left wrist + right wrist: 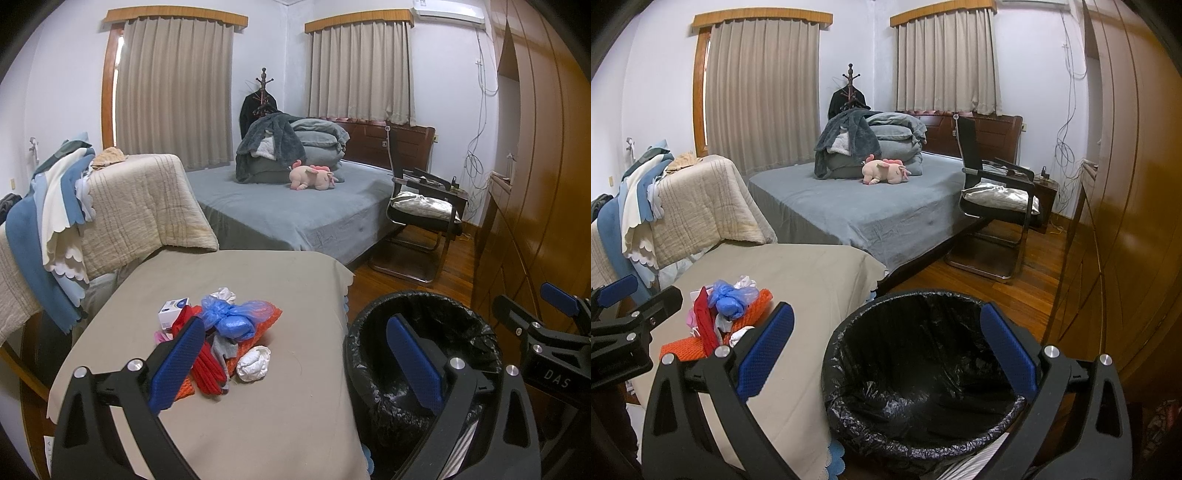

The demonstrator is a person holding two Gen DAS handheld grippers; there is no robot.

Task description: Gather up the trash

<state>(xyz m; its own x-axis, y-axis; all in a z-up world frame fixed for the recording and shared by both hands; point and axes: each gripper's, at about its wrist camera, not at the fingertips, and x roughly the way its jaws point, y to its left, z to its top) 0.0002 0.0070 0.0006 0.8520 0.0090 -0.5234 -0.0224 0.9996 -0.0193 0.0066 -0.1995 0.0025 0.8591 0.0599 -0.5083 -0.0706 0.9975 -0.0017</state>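
trash pile [221, 339] on table [258, 424] | bin [424, 332] right of table | bed [295, 210] behind

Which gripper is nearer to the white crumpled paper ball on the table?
Left. The left gripper hangs open over the table with the white paper ball between its fingers' lines of sight. The right gripper is open above the black-lined bin, off to the side.

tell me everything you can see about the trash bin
The trash bin is round, lined with a crinkled, glossy black plastic bag whose edge folds over the rim. It looks empty inside. It stands upright beside the cloth-covered table, with wooden floor beyond it. Neither gripper touches it.
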